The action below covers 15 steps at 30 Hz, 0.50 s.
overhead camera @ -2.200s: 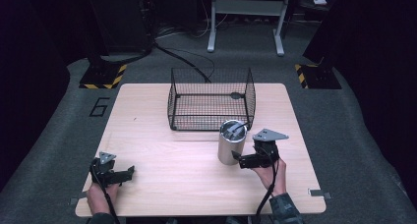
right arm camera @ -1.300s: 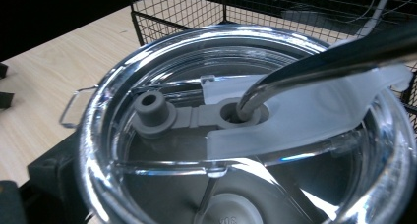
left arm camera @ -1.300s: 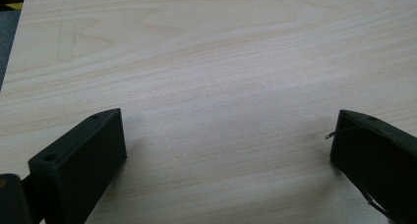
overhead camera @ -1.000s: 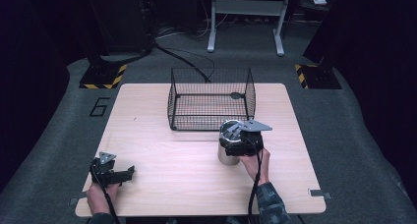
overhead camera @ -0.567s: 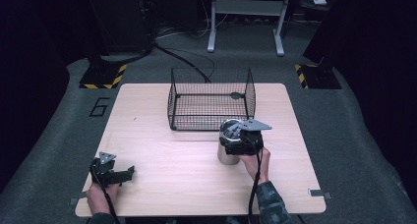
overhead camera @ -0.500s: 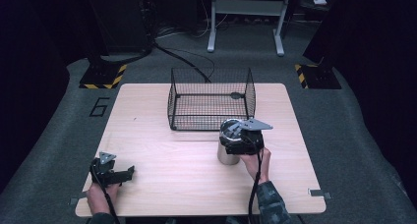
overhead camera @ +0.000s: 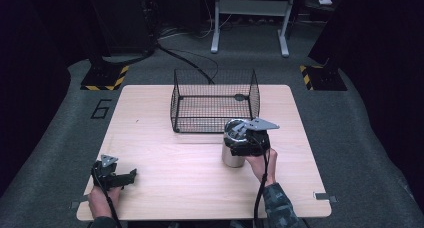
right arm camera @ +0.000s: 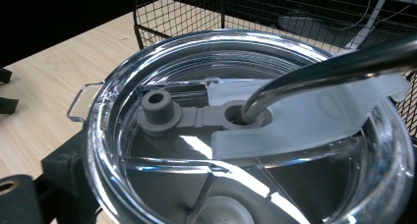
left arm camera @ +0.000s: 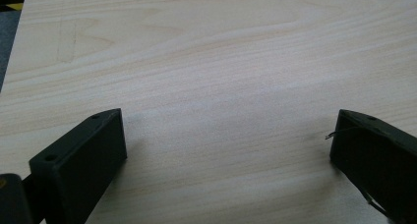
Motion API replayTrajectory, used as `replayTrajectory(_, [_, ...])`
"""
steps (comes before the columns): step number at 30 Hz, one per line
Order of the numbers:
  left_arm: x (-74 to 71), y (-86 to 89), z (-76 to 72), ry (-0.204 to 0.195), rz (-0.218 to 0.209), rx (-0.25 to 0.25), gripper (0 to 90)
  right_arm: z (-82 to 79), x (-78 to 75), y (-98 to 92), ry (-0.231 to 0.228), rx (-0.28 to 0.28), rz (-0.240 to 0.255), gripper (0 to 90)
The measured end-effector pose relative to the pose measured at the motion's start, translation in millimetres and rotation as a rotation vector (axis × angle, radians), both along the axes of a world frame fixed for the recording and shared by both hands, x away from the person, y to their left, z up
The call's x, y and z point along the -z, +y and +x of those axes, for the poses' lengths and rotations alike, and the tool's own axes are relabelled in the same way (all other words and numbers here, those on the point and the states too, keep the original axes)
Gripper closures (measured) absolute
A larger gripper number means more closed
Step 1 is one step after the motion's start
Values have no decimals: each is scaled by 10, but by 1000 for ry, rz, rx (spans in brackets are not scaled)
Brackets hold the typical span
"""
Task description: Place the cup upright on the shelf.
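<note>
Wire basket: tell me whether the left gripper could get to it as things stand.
Probably yes. The left gripper sits open at the table's near-left corner, and bare wood lies between it and the wire basket; the tumbler stands off to the right.

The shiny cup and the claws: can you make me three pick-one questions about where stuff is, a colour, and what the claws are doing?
1. Where does the steel cup stand?
A. inside the wire basket
B. on the table, in front of the wire basket
C. on the floor

2. What colour is the wire basket?
A. black
B. red
C. white

3. How is the left claw?
A. shut on a spoon
B. open, nothing between its jaws
C. shut on the cup

Answers:
1 B: the high view shows the cup on the wooden table, on the near side of the basket.
2 A: its wires are black.
3 B: in the left gripper view the jaws stand wide apart over bare wood. The right claw is at the cup.
</note>
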<state>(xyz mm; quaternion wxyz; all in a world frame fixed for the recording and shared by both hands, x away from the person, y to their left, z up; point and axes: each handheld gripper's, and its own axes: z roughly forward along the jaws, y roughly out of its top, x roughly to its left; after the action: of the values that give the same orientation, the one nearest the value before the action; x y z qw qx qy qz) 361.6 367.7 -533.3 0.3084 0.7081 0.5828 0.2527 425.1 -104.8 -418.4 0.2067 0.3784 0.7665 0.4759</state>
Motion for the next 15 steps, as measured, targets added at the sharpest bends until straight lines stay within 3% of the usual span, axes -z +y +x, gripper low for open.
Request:
replayTrajectory(8, [0,2,1,0,2,1,3,-18,-101,-54,-2,-5,8,39])
replayTrajectory(15, [0,0,0,-1,-1,0,4,-73,-294,-55,-15,-15,13,39])
